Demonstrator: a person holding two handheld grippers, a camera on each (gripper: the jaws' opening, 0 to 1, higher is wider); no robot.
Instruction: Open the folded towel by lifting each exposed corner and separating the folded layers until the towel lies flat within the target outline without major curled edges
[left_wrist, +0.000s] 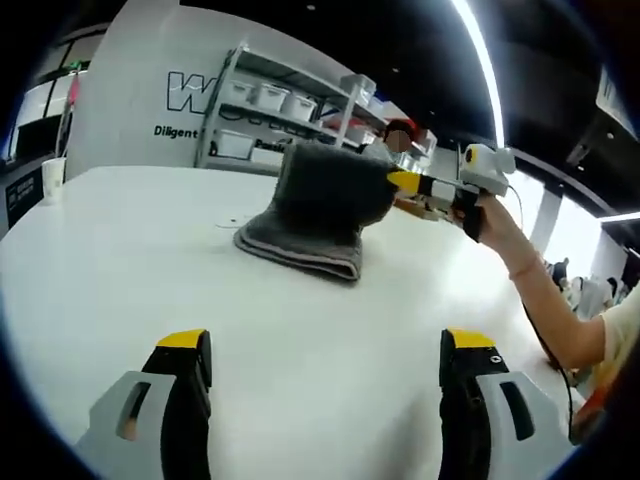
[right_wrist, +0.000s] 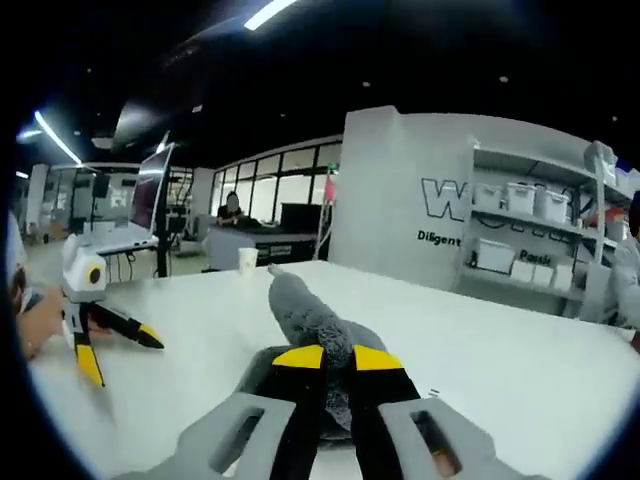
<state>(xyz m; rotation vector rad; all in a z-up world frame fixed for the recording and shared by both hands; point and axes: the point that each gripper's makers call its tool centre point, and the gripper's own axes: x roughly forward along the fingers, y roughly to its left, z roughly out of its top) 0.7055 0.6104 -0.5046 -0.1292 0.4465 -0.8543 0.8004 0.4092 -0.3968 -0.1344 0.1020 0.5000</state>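
Grey towel (left_wrist: 318, 212): on white table (left_wrist: 150, 270), one part lifted. Right gripper (right_wrist: 335, 357): jaws clamped on towel's raised fold. Left gripper (left_wrist: 325, 360): jaws spread wide, empty, near table edge. Surroundings: paper cup (left_wrist: 53, 177), shelving with bins (left_wrist: 290, 115), lettered wall (right_wrist: 400, 190).

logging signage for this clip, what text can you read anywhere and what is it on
"Diligent": small dark word on the white wall, below the big letters; whatever follows is cut off by the shelf rack.
"W": first big outlined letter on that wall; the rest is hidden behind the rack.
Labels on the storage bins: too blurred to read.
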